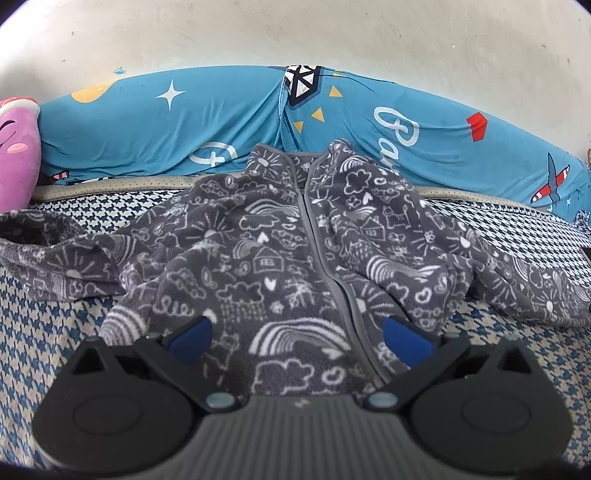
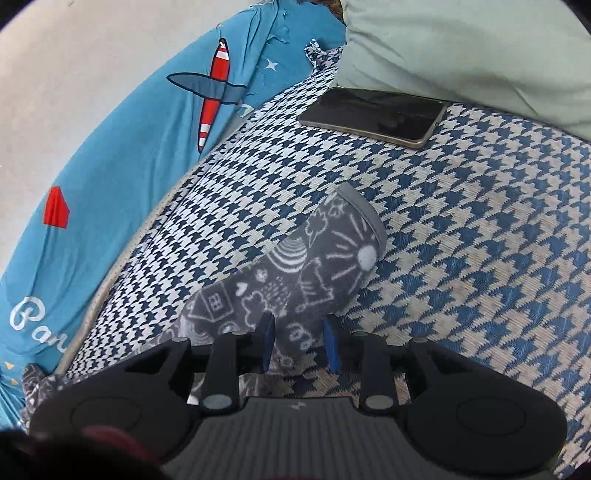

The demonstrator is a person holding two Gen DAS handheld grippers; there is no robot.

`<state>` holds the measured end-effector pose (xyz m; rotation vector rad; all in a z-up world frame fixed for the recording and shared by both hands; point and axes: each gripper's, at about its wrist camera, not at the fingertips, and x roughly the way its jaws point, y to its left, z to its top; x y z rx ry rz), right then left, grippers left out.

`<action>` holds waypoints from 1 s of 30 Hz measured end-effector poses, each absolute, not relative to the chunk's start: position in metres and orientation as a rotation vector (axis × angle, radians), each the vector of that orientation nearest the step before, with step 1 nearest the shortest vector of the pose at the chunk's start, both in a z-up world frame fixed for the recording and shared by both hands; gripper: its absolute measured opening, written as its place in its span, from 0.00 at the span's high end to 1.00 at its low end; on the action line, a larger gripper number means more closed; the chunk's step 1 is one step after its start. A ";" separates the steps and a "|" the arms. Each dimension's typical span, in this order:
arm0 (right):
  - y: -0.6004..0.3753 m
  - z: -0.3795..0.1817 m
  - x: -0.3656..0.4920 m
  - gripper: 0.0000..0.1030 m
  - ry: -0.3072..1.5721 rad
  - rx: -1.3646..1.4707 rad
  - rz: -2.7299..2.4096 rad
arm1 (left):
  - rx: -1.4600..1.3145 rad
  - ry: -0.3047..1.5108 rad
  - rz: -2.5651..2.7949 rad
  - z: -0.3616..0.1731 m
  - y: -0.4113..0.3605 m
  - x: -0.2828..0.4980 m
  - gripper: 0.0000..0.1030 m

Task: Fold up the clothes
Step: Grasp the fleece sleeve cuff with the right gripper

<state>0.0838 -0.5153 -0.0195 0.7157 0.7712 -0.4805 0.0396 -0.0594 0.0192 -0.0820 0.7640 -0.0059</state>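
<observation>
Left wrist view looks straight along a grey fleece jacket printed with white doodles of rainbows, clouds and houses; it lies front-up on the houndstooth bed cover, its grey-edged zip line running from the collar at 12 o'clock down toward the camera, one sleeve stretched out to 9 o'clock and the other to 3 o'clock, the cloth rumpled around both shoulders; the left gripper hangs over the jacket's lower front with its blue-padded fingers spread wide apart and nothing between them; behind the collar a blue cartoon-print bolster lies along the pale wall, and a pink plush toy sits at the 9 o'clock edge; in the right wrist view the right sleeve runs from 7 o'clock up to its grey cuff near the centre, flat on the same cover; the right gripper has its blue pads drawn close on either side of the sleeve, though a strip of cloth shows between them and whether they actually pinch it cannot be told; a dark phone lies on the cover at 12 o'clock, well apart from the cuff, just beside a pale green pillow at 1 o'clock.
</observation>
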 end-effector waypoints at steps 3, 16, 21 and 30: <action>-0.515 -0.027 0.090 0.72 0.764 0.708 -0.503 | -0.081 0.772 -0.003 0.016 -0.060 0.041 0.00; -0.501 0.010 0.088 0.91 0.582 0.543 -0.554 | -0.066 0.799 -0.032 0.008 -0.074 0.044 0.00; -0.508 0.028 0.078 0.92 0.477 0.474 -0.638 | -0.049 0.810 -0.062 0.008 -0.081 0.044 0.00; -0.539 0.018 0.074 0.91 0.507 0.601 -0.719 | -0.008 0.823 -0.127 0.010 -0.094 0.038 0.00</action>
